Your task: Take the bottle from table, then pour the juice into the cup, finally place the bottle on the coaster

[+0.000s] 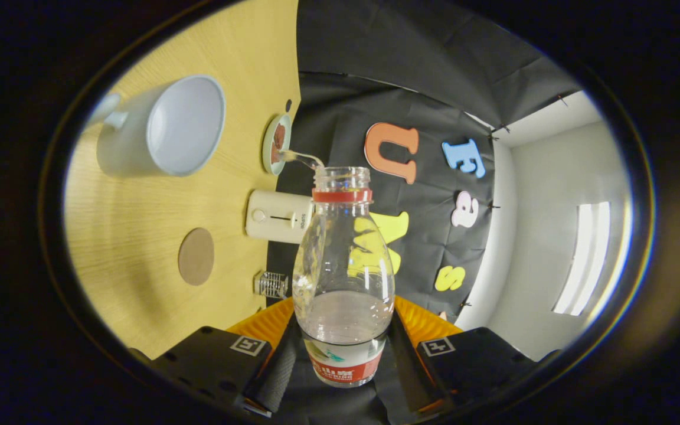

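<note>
Gripper (345, 354) closed around the lower body of the clear bottle (343, 277), both fingers (278, 369) pressing on its sides just at the label band. Bottle capless, red ring below the open neck, held in the air and rolled well onto its side relative to the counter (139, 277), so that the wooden surface stands almost vertical in the gripper view. Clear liquid filling only the bottom part of the bottle (level just above the label). A thin stream or streak at the mouth, bending toward the small dish (275, 143) beyond it; hard to tell whether liquid or glare. White cup (163, 127) sitting on the counter, off to the side of the bottle's mouth and well apart from it, opening facing the camera, inside looking pale and bare, handle on the far side. Round brown coaster (196, 256) lying flat on the counter, bare, between the cup and the fingers. Cream-coloured toaster (278, 216) at the counter's edge, just behind the bottle's shoulder. Small clear ribbed object (270, 284) near the coaster, at the counter's edge.
</note>
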